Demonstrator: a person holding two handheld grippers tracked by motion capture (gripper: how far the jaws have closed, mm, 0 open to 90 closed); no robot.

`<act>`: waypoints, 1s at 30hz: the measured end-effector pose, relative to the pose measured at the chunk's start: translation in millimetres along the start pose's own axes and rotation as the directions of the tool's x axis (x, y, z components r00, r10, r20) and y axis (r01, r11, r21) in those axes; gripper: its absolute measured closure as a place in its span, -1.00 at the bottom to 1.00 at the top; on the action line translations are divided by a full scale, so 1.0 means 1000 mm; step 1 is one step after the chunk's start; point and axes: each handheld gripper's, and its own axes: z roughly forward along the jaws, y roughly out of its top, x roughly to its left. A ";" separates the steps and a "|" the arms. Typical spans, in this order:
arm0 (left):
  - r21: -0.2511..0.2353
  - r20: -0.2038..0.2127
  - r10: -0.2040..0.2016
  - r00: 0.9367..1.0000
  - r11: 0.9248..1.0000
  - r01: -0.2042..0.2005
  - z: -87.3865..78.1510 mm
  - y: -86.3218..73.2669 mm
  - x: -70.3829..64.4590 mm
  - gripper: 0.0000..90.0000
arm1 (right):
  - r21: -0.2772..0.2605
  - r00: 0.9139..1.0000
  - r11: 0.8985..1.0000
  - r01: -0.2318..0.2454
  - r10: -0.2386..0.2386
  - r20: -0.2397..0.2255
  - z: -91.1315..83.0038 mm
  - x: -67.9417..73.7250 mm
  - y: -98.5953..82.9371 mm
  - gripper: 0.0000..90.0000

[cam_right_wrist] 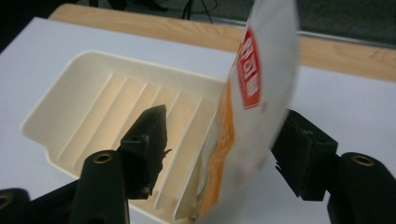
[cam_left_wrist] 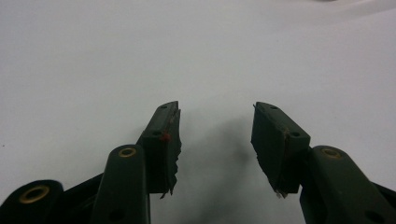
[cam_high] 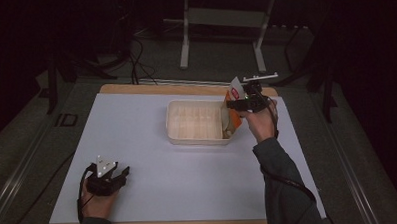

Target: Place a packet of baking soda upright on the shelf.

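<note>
A cream ribbed plastic tray (cam_high: 170,124) lies on the white table top, right of centre. An orange and white snack packet (cam_high: 233,111) with a red label stands on edge at the tray's right end. In the right gripper view the packet (cam_right_wrist: 261,70) is blurred and rises between the jaws of my right gripper (cam_right_wrist: 224,135), which stand wide apart. The left jaw reaches over the tray (cam_right_wrist: 70,88). My right gripper (cam_high: 242,104) is held above the tray's right end. My left gripper (cam_high: 119,176) rests low at the table's front left, open (cam_left_wrist: 217,140) over bare white surface.
The white sheet (cam_high: 153,168) covers a wooden table whose edge (cam_high: 135,88) shows at the back. Beyond it stand a desk frame (cam_high: 223,21) and cables on a dark floor.
</note>
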 end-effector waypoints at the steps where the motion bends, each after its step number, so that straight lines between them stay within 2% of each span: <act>1: 0.000 0.000 -0.001 1.000 1.000 0.001 0.000 0.000 0.000 0.15 | -0.007 1.000 1.000 0.001 -0.001 -0.002 -0.003 0.000 0.001 -0.18; 7: -0.003 -0.001 -0.003 1.000 1.000 0.003 0.000 0.000 0.000 0.14 | -0.043 1.000 0.999 0.023 -0.024 -0.014 -0.022 0.001 0.003 -0.20; 12: -0.003 -0.004 -0.004 1.000 1.000 0.004 0.000 0.000 0.000 0.14 | -0.077 0.999 0.997 0.023 -0.026 -0.028 -0.040 -0.002 0.000 -0.20; 16: 0.000 -0.005 -0.006 1.000 1.000 0.006 0.000 0.000 0.000 0.14 | -0.092 0.997 0.993 0.070 -0.068 0.019 -0.052 -0.001 -0.011 -0.19; 17: 0.000 -0.006 -0.005 1.000 1.000 0.005 0.000 0.000 0.001 0.14 | -0.113 0.998 0.991 0.070 -0.068 0.018 -0.057 -0.002 -0.015 -0.18; 19: -0.002 -0.007 -0.007 1.000 1.000 0.007 0.000 0.000 0.001 0.14 | -0.146 0.999 0.988 0.049 -0.049 0.003 -0.066 -0.006 -0.021 -0.18; 22: -0.002 -0.006 -0.009 1.000 1.000 0.009 0.000 0.000 0.001 0.14 | -0.208 0.999 0.978 0.006 -0.012 -0.030 -0.082 -0.013 -0.035 -0.18; 26: 0.002 -0.008 -0.009 1.000 1.000 0.009 0.001 0.000 0.001 0.14 | -0.253 0.997 0.966 -0.053 0.039 -0.060 -0.095 -0.027 -0.062 -0.18; 28: 0.001 -0.011 -0.016 1.000 1.000 0.016 0.001 0.000 0.001 0.14 | -0.270 0.996 0.960 -0.079 0.067 -0.056 -0.097 -0.034 -0.081 -0.18; 30: 0.006 -0.011 -0.021 1.000 1.000 0.021 0.001 0.000 0.001 0.14 | -0.264 0.997 0.961 -0.078 0.079 -0.007 -0.090 -0.042 -0.101 -0.13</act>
